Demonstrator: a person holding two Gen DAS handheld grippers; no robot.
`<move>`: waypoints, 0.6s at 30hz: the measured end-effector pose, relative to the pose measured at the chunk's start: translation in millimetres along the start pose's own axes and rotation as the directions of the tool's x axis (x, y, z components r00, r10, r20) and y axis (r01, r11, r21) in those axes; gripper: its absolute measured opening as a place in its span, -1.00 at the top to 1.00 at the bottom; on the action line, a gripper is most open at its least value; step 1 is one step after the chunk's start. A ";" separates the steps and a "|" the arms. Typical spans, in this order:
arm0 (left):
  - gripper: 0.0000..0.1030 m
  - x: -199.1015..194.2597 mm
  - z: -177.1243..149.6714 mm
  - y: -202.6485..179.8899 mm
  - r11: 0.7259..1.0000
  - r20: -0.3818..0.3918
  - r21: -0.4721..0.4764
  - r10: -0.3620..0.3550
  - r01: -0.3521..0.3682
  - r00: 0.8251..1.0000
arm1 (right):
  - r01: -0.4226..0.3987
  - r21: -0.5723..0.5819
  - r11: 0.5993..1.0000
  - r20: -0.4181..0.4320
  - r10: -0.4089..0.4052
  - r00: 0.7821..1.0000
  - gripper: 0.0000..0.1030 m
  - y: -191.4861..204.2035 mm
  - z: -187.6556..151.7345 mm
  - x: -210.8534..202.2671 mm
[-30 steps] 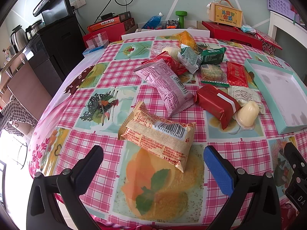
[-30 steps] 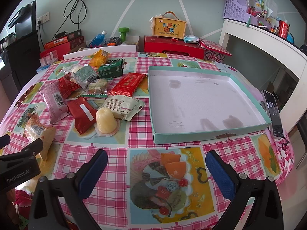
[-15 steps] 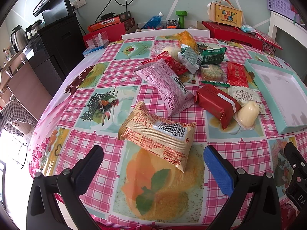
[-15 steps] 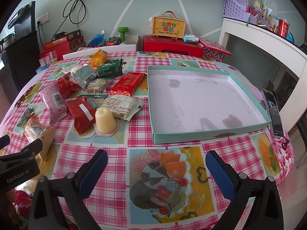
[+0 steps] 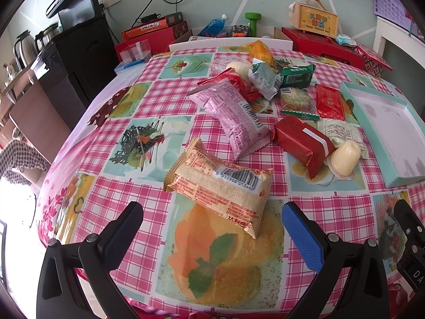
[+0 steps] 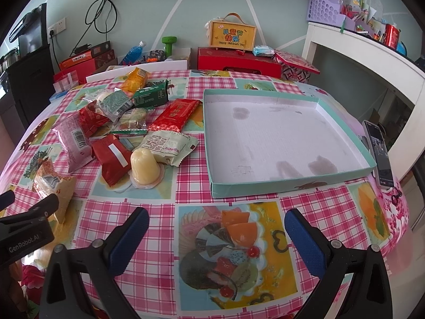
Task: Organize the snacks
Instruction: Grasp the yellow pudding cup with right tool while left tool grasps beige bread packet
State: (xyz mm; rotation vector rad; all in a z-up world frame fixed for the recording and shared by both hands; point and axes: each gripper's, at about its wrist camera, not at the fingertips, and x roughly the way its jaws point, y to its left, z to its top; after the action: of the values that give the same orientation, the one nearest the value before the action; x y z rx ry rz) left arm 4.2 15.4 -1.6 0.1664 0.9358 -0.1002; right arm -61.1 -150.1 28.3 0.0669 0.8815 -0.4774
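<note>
Nothing has moved: left gripper (image 5: 212, 228) and right gripper (image 6: 216, 228) gape wide, orange-and-cream plastic snack packet (image 5: 219, 186) at twelve o'clock from the left.

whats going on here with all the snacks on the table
A person holds a two-finger gripper in each hand over a checked tablecloth, sorting snacks. Both the left gripper and the right gripper are open and hold nothing. The orange biscuit packet lies just ahead of the left gripper. More packets and a pale jelly cup sit in a loose pile left of the teal tray, which has nothing in it yet. A phone lies beside the tray.
</note>
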 end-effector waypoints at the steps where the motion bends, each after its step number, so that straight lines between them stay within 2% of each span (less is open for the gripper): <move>1: -1.00 1.1 1.0 3.1 1.000 -0.012 -0.014 -0.026 0.026 1.000 | -0.012 0.007 1.000 -0.004 0.012 1.000 -1.00 -1.4 0.5 0.3; 3: -1.00 3.5 3.2 11.5 0.995 -0.031 -0.046 -0.086 0.084 0.996 | -0.043 0.019 0.999 -0.012 0.043 0.999 -1.00 -3.7 1.6 0.6; 6: -1.00 10.1 7.5 18.2 0.988 -0.062 -0.084 -0.135 0.129 0.989 | -0.105 0.013 0.994 -0.027 0.106 0.994 -1.00 -1.1 4.3 3.5; 13: -1.00 31.4 21.8 29.8 0.984 -0.134 -0.127 -0.144 0.127 0.981 | -0.210 0.006 0.978 -0.077 0.210 0.975 -1.00 15.7 18.5 20.5; 18: -1.00 46.4 26.9 28.7 0.977 -0.165 -0.131 -0.191 0.170 0.968 | -0.237 -0.013 0.971 -0.112 0.234 0.966 -1.00 34.7 27.3 41.8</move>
State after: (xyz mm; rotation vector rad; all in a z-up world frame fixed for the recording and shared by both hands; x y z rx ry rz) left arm 57.3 38.0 -20.6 -0.0186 1.1306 -0.2022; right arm -3.9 -141.5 9.5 0.1737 0.9740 -0.2411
